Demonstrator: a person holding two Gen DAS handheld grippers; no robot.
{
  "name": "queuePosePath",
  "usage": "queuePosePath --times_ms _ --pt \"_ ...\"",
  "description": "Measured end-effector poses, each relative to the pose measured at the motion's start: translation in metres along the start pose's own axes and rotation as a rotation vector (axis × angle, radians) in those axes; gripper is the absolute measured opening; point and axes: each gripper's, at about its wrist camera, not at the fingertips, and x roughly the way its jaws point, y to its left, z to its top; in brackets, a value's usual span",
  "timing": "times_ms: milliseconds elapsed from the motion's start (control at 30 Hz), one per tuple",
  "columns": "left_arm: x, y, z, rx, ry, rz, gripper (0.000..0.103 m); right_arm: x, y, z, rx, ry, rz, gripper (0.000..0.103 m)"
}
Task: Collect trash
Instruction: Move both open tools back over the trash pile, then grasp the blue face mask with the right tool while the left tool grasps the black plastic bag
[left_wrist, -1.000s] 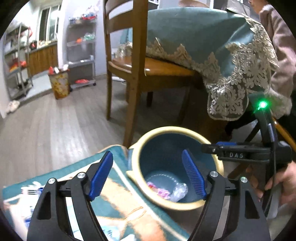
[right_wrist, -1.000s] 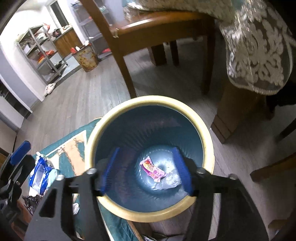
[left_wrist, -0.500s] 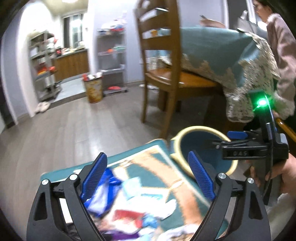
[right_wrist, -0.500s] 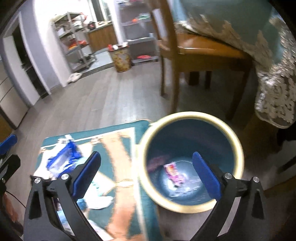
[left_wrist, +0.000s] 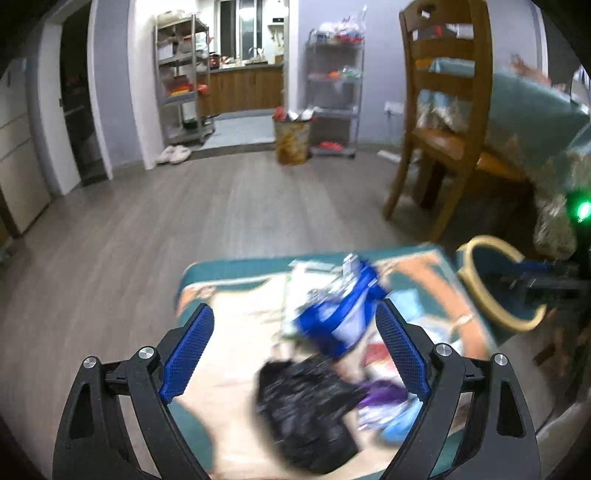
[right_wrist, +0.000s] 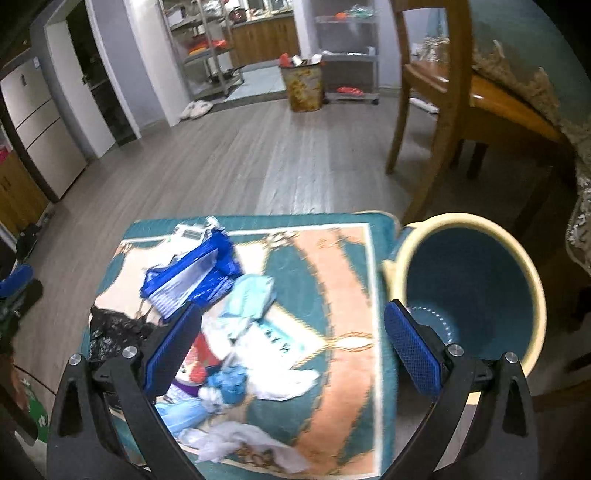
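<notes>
Teal rug (right_wrist: 325, 266) is seen spread on grey wood floor, trash heaped on its left half. Blue bin (right_wrist: 469, 291), cream-rimmed, stands touching the rug's right edge. Both claws are angled down over the rug. Right gripper (right_wrist: 291, 350) is spread wide, nothing between the pads; left gripper (left_wrist: 291, 354) likewise spread and empty, jaws having just opened. Blue wrapper (right_wrist: 192, 273) and black bag (left_wrist: 306, 398) lie in the heap. Bin interior is shown only by the right view.
</notes>
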Motion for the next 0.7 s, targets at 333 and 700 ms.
queuePosePath --times_ms 333,700 --pt "0.047 0.033 -0.047 -0.073 0.204 -0.002 0.089 0.043 0.024 0.000 -0.043 0.086 -0.046 0.097" --pt "0.086 0.011 -0.070 -0.016 0.343 -0.073 0.089 0.099 0.036 0.005 -0.052 0.179 -0.034 0.096"
